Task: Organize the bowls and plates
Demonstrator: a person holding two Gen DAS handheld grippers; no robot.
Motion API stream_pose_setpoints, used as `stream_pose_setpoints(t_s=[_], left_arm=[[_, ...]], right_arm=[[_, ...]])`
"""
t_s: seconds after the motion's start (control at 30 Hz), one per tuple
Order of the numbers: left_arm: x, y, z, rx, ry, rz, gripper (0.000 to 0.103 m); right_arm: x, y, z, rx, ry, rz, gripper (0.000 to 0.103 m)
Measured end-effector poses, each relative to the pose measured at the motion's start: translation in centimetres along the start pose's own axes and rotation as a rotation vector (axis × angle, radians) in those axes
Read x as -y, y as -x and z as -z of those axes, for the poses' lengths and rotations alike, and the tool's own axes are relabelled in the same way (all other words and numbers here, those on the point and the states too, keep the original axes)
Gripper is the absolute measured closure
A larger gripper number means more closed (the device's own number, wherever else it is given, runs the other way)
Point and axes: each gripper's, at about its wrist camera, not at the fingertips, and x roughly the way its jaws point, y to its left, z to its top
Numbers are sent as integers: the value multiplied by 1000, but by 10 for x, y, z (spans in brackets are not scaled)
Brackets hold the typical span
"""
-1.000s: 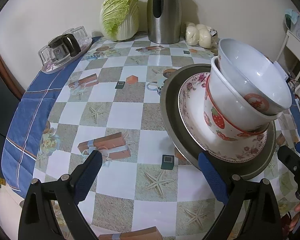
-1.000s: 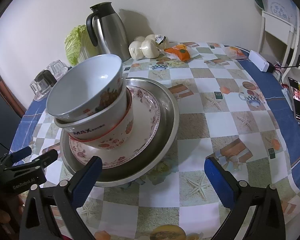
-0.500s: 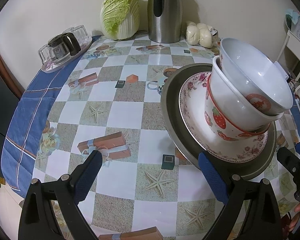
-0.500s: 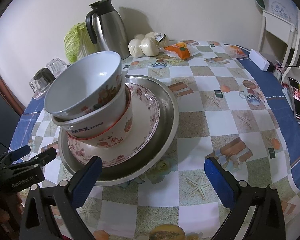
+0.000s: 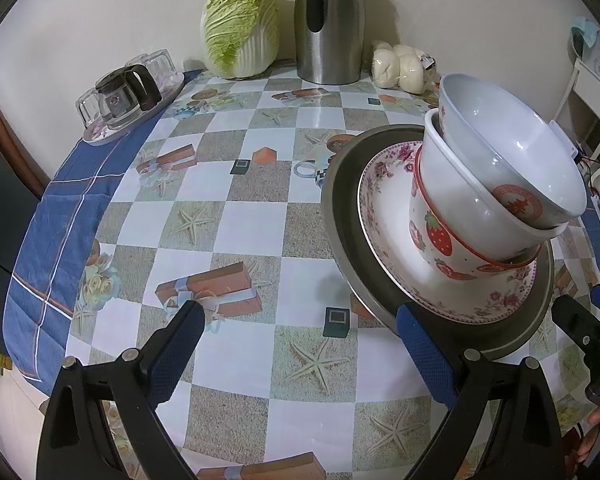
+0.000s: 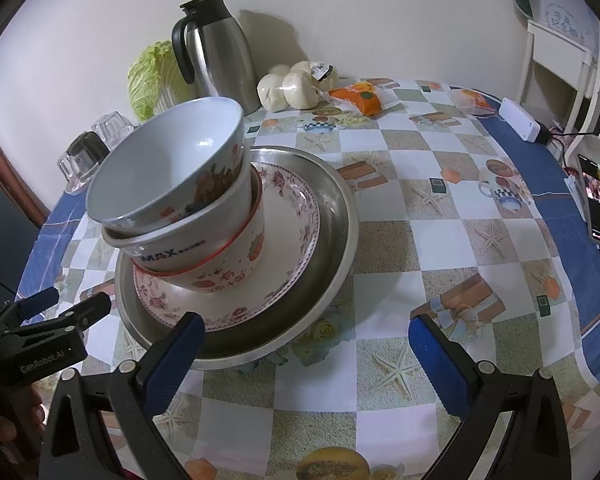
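**Dishes piled on the table**

On the table [image 6: 452,208] sits a metal pan [image 6: 340,216]. In it lies a flowered plate [image 6: 300,232], with three bowls [image 6: 172,176] stacked on top. Left gripper [image 5: 296,344] and right gripper [image 6: 304,352] gape wide, holding nothing.

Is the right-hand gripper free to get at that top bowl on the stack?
Probably yes. The right gripper is open and holds nothing, and the top bowl sits tilted and uncovered on the stack just ahead to its left, with nothing between them.
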Motion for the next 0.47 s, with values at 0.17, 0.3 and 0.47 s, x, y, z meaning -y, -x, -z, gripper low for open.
stream_pose_setpoints(t_s=[0.17, 0.3, 0.47], left_arm=[[2, 4, 1, 17, -1, 0, 6], [1, 10, 0, 42, 6, 7, 6], [1, 10, -1, 42, 5, 14, 6]], right_arm=[[0, 0, 0, -1, 0, 0, 0], [0, 0, 0, 0, 0, 0, 0], [0, 0, 0, -1, 0, 0, 0]])
